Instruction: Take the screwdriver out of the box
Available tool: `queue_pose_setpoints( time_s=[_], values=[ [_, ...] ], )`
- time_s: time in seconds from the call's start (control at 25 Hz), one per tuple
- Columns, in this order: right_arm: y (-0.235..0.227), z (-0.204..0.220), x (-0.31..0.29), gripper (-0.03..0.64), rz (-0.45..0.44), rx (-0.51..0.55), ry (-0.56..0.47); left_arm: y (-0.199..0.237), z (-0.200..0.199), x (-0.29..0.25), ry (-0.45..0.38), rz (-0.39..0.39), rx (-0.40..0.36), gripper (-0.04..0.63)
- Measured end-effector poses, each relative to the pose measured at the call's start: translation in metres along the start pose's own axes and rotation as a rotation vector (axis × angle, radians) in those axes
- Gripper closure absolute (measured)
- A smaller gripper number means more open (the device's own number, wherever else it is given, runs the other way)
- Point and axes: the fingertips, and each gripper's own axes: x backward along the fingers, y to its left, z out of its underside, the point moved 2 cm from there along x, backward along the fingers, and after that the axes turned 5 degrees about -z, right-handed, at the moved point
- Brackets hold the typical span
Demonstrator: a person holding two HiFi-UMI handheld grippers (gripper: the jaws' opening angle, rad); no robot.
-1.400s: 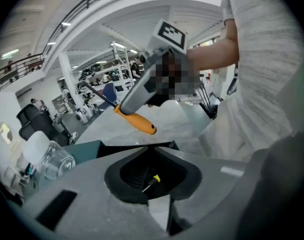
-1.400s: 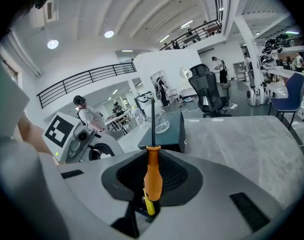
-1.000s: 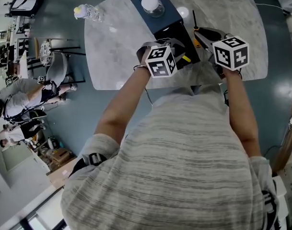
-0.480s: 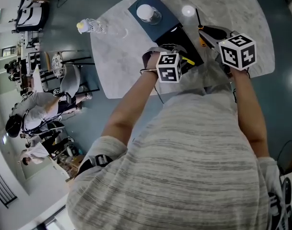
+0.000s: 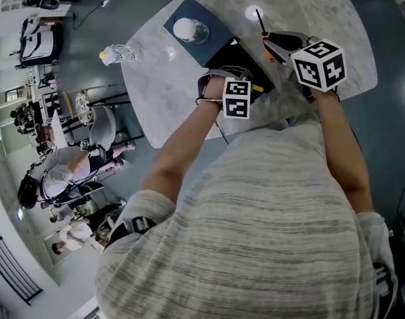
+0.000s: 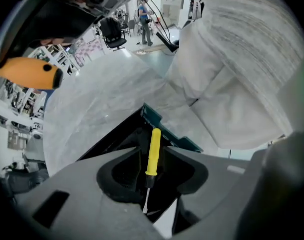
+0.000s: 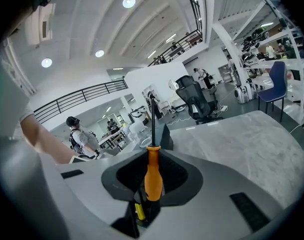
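Marble table [image 5: 322, 18], dark box [image 5: 237, 60] near its front edge, yellow screwdriver [image 6: 154, 149] lay in box, left gripper [image 6: 151, 184] jaws opening astride it, right gripper [image 7: 151, 194] clenched on orange screwdriver [image 7: 153, 176].

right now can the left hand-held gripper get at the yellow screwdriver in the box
Probably yes. The left hand-held gripper points down into the open box, its jaws opening, and the yellow screwdriver lies lined up between them, untouched, with nothing covering it.
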Motion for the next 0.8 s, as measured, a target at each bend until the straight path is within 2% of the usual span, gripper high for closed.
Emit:
queue_pose_setpoints(
  time_s=[0.2,0.36,0.48,0.8],
  values=[
    [-0.006,0.000,0.005,0.549,0.015,-0.014,-0.013,-0.002,0.003,-0.014,0.101,-0.013,-0.117,0.456],
    [-0.008,-0.002,0.013,0.549,0.024,-0.019,-0.024,-0.005,0.003,-0.023,0.166,-0.034,-0.167,0.466],
    [-0.008,-0.004,0.016,0.549,0.029,-0.019,-0.025,-0.007,0.005,-0.026,0.194,-0.047,-0.184,0.480],
    [-0.007,-0.005,0.022,0.549,0.039,-0.030,-0.034,-0.002,0.004,-0.023,0.193,-0.087,-0.182,0.517]
  ],
)
